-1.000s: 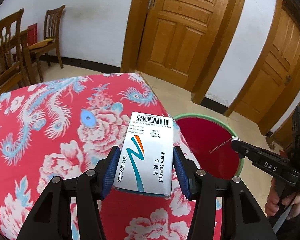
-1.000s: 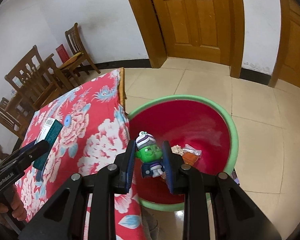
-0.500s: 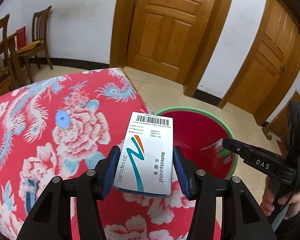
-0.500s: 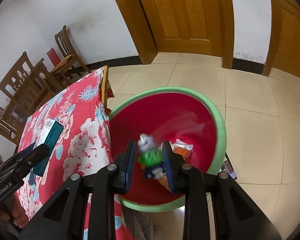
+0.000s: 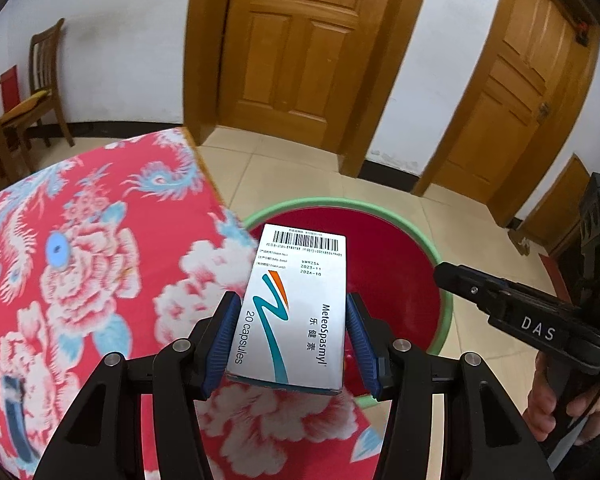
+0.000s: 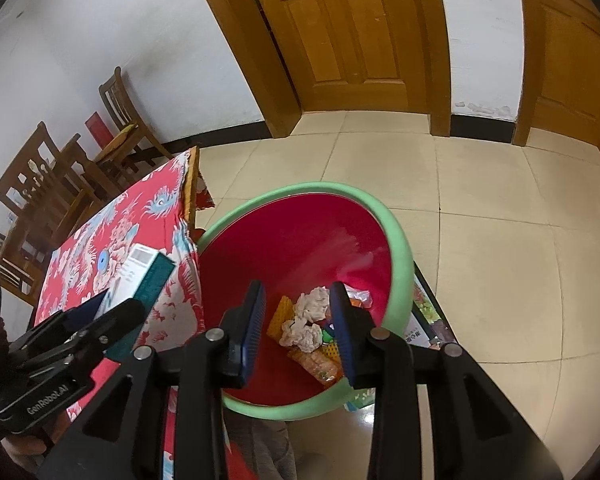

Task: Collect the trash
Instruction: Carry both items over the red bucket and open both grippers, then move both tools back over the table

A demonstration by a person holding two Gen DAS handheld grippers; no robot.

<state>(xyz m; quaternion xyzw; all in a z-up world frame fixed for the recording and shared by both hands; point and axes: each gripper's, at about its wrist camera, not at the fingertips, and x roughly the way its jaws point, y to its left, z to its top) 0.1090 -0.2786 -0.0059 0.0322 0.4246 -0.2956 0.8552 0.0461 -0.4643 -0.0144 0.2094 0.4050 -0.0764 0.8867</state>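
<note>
The left gripper (image 5: 290, 338) is closed on a medicine box (image 5: 296, 308), which is clamped flat between the blue pads (image 5: 224, 336), barcode end pointing to 12 o'clock. The box is held above the edge of the floral tablecloth (image 5: 88, 264), with the red basin (image 5: 396, 276) just beyond at 1 o'clock. The right gripper (image 6: 298, 326) is held with its jaws parted and nothing between them, poised over the basin (image 6: 400, 248). Beneath it, crumpled tissue (image 6: 306, 320), a yellow mesh piece (image 6: 280, 316) and wrappers (image 6: 316, 366) are seen lying at the basin bottom. At 9 o'clock in the right wrist view, the box (image 6: 140, 276) is seen over the tablecloth (image 6: 80, 256).
</note>
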